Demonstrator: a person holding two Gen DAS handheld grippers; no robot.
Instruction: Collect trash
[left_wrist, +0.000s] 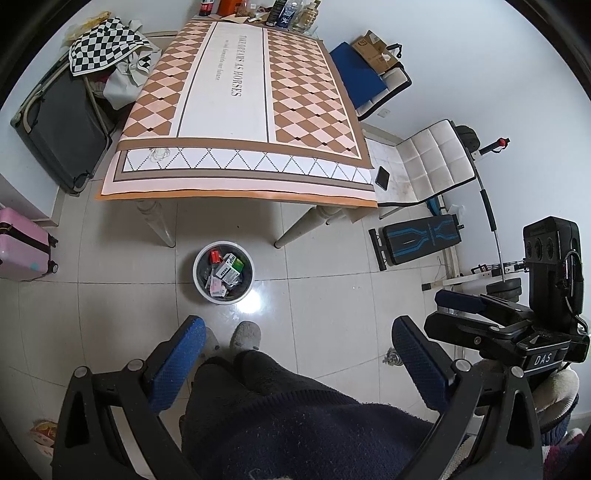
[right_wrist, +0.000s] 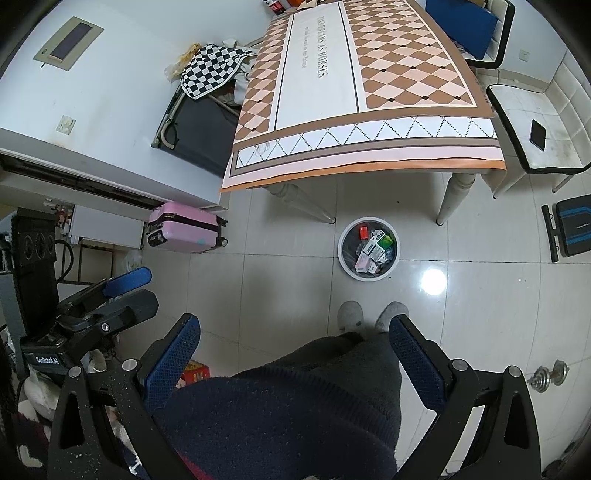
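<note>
A round white trash bin (left_wrist: 201, 284) (right_wrist: 345, 264) stands on the tiled floor in front of the table, holding several small boxes and a red item. My left gripper (left_wrist: 299, 341) is open and empty, held high above the person's legs, well short of the bin. My right gripper (right_wrist: 295, 338) is likewise open with nothing between its blue pads. Each view shows the other gripper off to the side: the right gripper (left_wrist: 461, 301) at the right of the left wrist view, the left gripper (right_wrist: 125, 282) at the left of the right wrist view.
A table (left_wrist: 236, 107) (right_wrist: 354, 92) with a diamond-pattern cloth fills the far side; bottles crowd its back end. A pink suitcase (right_wrist: 184, 227), a dark suitcase (left_wrist: 62, 129), a white chair (left_wrist: 432, 162) with a phone (right_wrist: 537, 134) and a bench (left_wrist: 417, 240) ring the floor. The person's slippers (left_wrist: 245, 334) point at the bin.
</note>
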